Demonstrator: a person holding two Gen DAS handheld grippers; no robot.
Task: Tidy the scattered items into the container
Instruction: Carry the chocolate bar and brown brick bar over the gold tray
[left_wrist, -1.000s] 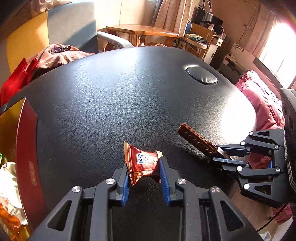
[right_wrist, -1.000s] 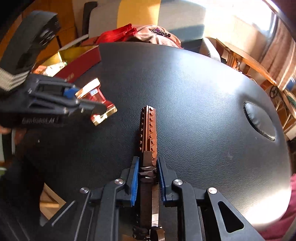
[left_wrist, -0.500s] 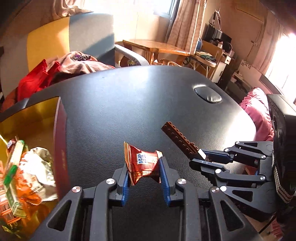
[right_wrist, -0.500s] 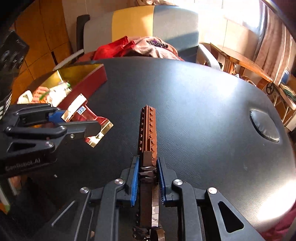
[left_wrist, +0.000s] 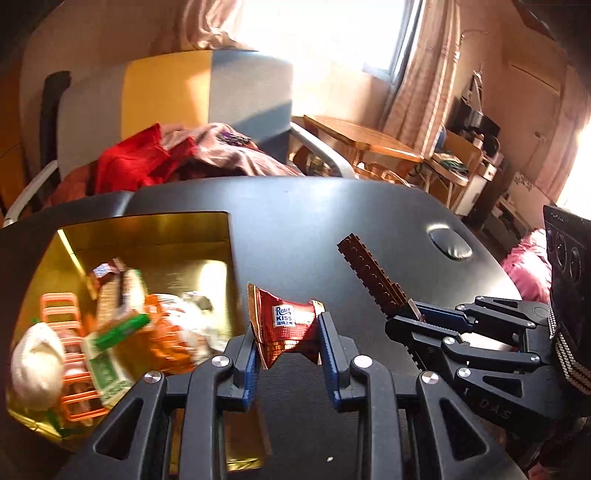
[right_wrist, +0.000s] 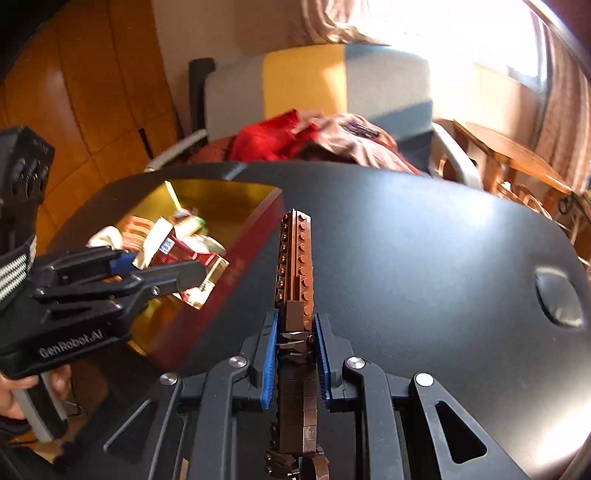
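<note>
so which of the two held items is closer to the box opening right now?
The red snack packet in the left gripper; it hangs at the gold-lined box's rim. The brown brick strip in the right gripper is over the black table.

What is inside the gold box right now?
The gold box holds a heap of snack wrappers: a green-and-white packet, an orange tray, a white bundle. Whatever lies beneath the heap is covered; the near corner is hidden by the left gripper.
</note>
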